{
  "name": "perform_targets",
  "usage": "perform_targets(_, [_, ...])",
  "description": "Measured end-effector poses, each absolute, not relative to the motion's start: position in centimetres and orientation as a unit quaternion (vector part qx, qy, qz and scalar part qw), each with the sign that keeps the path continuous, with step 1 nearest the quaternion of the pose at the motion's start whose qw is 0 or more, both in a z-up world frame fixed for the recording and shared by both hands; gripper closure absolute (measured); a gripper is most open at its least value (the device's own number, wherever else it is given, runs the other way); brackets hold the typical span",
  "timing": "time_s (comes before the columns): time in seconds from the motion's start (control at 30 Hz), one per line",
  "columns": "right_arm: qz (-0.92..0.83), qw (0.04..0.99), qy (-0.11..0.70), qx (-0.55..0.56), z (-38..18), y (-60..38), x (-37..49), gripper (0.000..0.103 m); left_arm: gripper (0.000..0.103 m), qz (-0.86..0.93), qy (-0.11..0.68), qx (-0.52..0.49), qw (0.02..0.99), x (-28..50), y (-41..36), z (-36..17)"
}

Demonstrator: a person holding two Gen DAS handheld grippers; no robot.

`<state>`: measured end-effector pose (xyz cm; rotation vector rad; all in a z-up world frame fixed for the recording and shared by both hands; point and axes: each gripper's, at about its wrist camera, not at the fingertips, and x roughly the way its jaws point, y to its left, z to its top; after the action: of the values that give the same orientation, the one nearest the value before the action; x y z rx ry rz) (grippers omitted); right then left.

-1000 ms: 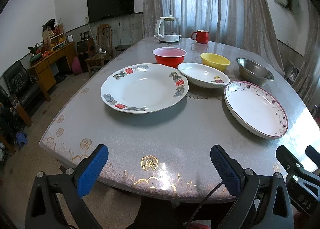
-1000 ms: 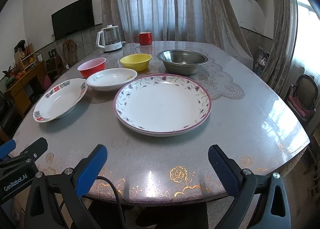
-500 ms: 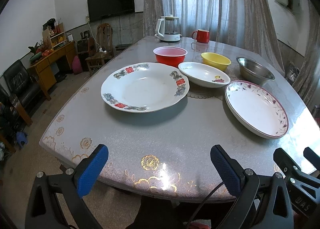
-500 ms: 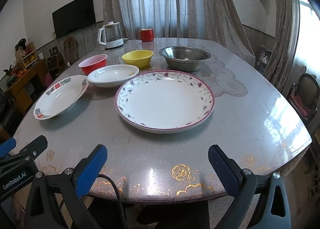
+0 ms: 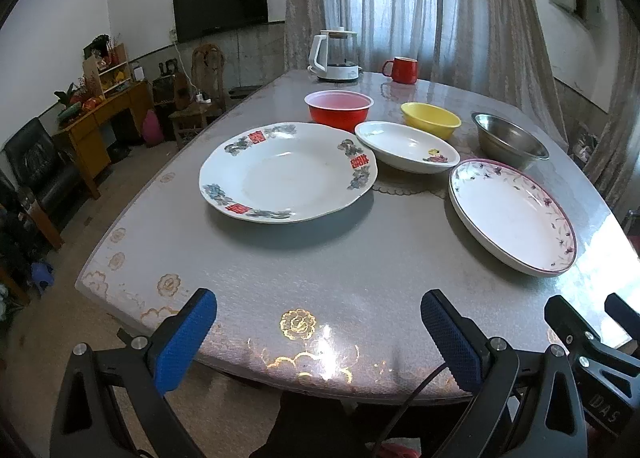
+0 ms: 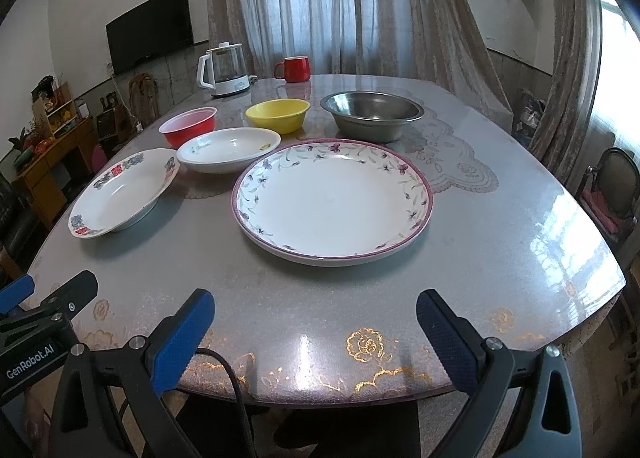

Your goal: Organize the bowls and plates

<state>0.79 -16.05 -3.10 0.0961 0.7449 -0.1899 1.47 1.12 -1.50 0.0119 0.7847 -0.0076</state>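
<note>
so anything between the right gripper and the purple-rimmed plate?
Nothing visible. The right gripper is open at the near table edge, and only bare table lies between it and the purple-rimmed plate. The other dishes sit behind or to the left of the plate.

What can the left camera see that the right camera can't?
Only the left wrist view shows the black armchair on the floor. Only the right wrist view shows the round-backed chair and the bright window. Both show the red-marked plate, purple-rimmed plate, white dish, red bowl, yellow bowl, steel bowl, kettle, red mug and television.
</note>
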Motion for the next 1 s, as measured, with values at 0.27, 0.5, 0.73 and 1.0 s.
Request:
perform_targets(0.27, [-0.033, 0.925, 0.374, 0.055, -3.7, -15.5, 1.5, 0.0, 0.0, -0.047, 0.4, -0.047, 0.914, 2.4, 2.4, -2.2])
perform_targets(0.5, [-0.011, 0.916, 0.397, 0.059, -4.4, -15.0, 2.6, 0.0, 0.0, -0.054, 0.411, -0.106, 0.904, 3.9, 5.4, -3.1])
perform_targets(0.73, [0.045, 0.905, 0.421, 0.041, -5.2, -14.3, 4.7, 0.0, 0.0, -0.072, 0.396, -0.155, 0.902, 6.7, 9.9, -3.1])
perform_targets(1.0, [0.114, 0.889, 0.436, 0.084, -5.4, -12.8, 9.3, 0.011, 0.0, -0.025, 0.382, -0.279, 0.881, 11.2, 17.3, -3.0])
